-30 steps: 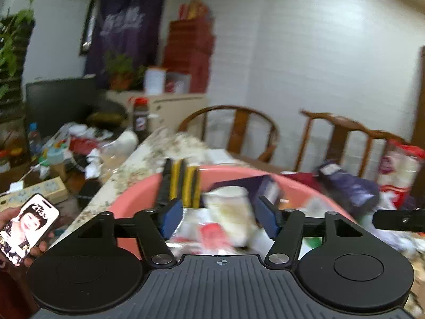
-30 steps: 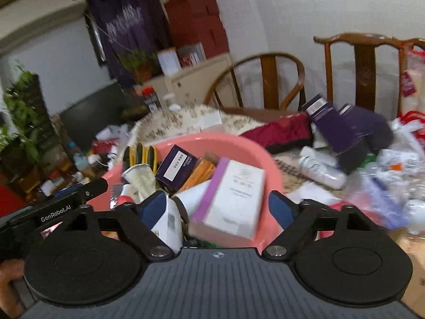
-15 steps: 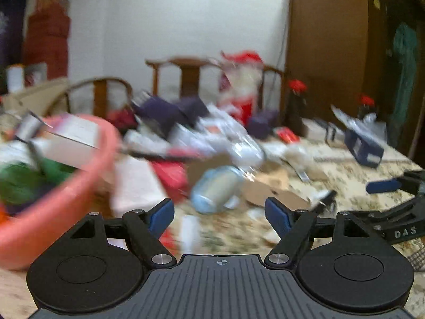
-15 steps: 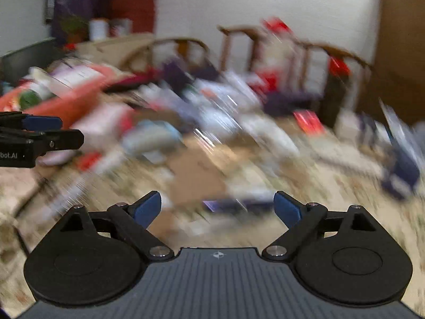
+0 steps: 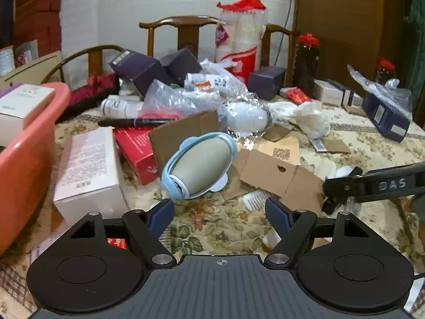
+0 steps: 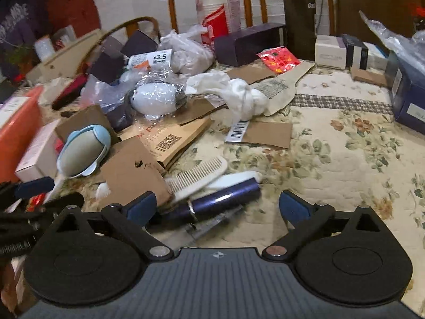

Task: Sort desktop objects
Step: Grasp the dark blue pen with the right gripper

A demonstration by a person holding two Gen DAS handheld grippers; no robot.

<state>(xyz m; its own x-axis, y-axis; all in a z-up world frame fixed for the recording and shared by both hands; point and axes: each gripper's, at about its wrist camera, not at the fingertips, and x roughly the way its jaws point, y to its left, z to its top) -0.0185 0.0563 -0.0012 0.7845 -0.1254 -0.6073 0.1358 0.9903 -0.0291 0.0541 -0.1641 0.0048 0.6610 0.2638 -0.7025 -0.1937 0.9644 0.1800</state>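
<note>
Both grippers are over the messy table with nothing in them, so my read is this is the "pick the next thing" step. The left gripper [image 5: 219, 214] has its jaws wide apart and empty, aimed at the blue lint roller [image 5: 199, 166]. The right gripper [image 6: 216, 207] is opening its jaws even wider, with nothing pressed between the pads, though the dark blue tube [image 6: 225, 198] lies just ahead of them.

How I'd do it: take one item per gripper. For the roller, come in across its short width, because it's propped tilted on a cardboard flap [image 5: 186, 130] and will probably roll if nudged end-on. For the tube, drop the fingers either side of the barrel and keep clear of the white comb [image 6: 198, 175] lying touching it, or you'll drag both. Then over to the pink basin [image 5: 25, 164] at the left edge of the table, which already has boxes in it.

Looks, big to small:
- the white carton [image 5: 89, 171] lies flat just beside the basin
- the roller is a grey drum in a pale blue shell with a white handle
- the tube is glossy navy with a metal ring round it
- the comb is white, fine-toothed
</note>
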